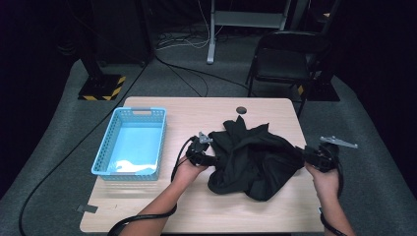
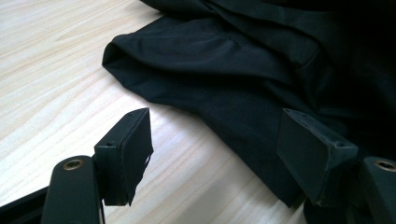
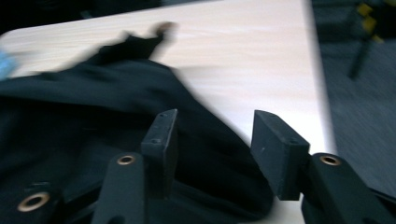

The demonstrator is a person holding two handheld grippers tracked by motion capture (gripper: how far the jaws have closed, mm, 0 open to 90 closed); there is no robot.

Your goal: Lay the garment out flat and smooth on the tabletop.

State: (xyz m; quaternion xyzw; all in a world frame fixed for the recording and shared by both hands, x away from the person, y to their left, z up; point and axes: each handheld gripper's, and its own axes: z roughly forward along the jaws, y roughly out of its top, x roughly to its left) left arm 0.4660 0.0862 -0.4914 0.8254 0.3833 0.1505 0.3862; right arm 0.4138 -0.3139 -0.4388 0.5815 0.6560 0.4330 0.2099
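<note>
Empty blue basket (image 1: pixel 101 158) beside crumpled black garment (image 1: pixel 253 157); left tool (image 2: pixel 215 154) and right tool (image 3: pixel 212 156) both released.

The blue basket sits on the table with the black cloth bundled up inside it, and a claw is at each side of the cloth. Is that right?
Not quite. The black cloth is not inside the blue basket; it lies crumpled on the bare table to the right of the basket, as the high view shows. The rest holds: the left claw and the right claw are at either side of the cloth.
</note>
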